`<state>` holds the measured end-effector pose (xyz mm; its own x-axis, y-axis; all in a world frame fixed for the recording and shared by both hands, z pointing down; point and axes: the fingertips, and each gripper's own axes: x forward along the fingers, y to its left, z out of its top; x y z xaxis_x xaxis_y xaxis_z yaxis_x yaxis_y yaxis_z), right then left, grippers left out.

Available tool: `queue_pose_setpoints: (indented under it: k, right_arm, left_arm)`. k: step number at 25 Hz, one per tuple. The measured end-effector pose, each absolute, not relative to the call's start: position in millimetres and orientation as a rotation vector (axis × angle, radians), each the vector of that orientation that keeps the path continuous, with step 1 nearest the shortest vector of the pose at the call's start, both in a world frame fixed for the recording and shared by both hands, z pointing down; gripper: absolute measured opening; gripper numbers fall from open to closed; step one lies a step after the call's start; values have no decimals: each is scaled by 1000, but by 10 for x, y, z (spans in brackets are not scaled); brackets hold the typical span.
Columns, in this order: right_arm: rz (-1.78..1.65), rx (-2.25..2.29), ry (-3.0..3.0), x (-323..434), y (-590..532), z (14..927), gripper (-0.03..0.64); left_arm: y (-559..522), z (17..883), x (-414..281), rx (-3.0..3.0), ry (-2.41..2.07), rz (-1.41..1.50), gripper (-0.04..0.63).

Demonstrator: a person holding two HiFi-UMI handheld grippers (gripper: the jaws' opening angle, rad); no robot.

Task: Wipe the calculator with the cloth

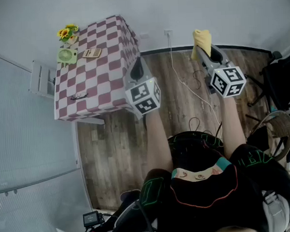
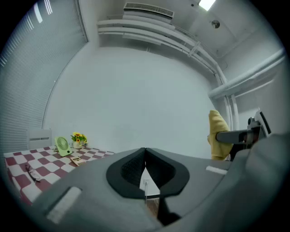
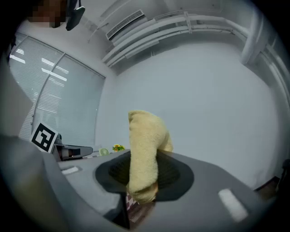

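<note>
Right gripper (image 3: 146, 179): jaws clenched on the yellow cloth (image 3: 144, 136), which stands folded up out of the grip. Left gripper (image 2: 145, 174): jaws pressed together, nothing between. Both held in the air off the desk's (image 1: 100, 86) near edge, over wood floor rather than the checked top. Calculator (image 1: 92, 53) flat toward the desk's far side, beside a green fan (image 1: 66, 56); glasses (image 1: 79, 96) nearer the desk's front. Cloth well apart from the calculator. Judged so far: cloth in hand, no wiping begun. Left to do: reach the desk, lower the cloth onto the calculator, rub across it.
</note>
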<state>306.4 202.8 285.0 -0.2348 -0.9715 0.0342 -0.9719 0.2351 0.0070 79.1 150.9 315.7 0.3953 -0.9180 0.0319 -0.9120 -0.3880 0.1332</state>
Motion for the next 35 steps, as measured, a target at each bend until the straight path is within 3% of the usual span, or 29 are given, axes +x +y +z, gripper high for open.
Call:
queue_pose_setpoints:
  k: [19,35]
  right_arm:
    - [140,1947,-2341,3066,2158,3234,121]
    - [276,1877,-2337,3361,828,3698,121]
  left_arm:
    - [1631,3531,702,2461,-1621,-10,11]
    - [425,4096,1049,2372,-1602,115,11]
